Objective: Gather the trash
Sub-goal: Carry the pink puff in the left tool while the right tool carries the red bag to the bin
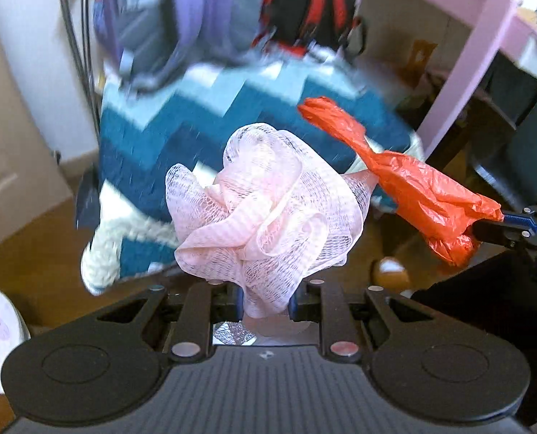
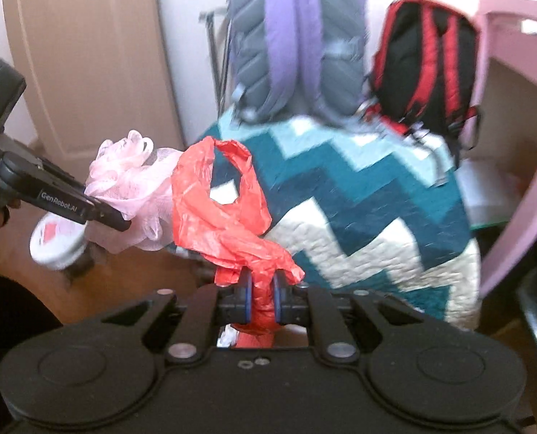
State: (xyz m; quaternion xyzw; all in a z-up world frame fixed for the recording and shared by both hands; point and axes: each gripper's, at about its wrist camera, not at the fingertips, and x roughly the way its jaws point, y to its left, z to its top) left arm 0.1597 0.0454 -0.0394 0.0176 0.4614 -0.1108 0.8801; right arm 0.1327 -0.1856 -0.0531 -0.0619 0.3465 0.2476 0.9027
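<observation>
Zigzag quilt (image 2: 373,217) in teal, pale blue and cream fills the middle of both views, draped over something I cannot make out. At its upper edge stand a grey-and-purple backpack (image 2: 297,47) and, to the right of it, a black-and-red backpack (image 2: 424,61). Pink furniture frame (image 2: 518,115) runs down the right side of the picture.

Trash is already in both my claws. My right gripper (image 2: 261,298) is pinched tight on a red plastic bag (image 2: 218,213), bunched at the neck between the blue pads, its handle loop standing open above, centre-left of the right wrist view. My left gripper (image 1: 265,302) is clamped on the base of a pink mesh bath pouf (image 1: 268,202), which billows up in the centre of the left wrist view. The right view shows pouf and bag touching or just overlapping, left of centre.

By my reading, the step in hand is bagging: the pouf is held up at the bag, not yet inside. Next move calls for finding the bag's mouth, which hangs crumpled and mostly shut, then pushing the pouf through before my left claw lets go.

Small white round container (image 2: 57,244) with a cartoon print sits on the wood floor at lower left; whether it is trash too, I cannot tell.
</observation>
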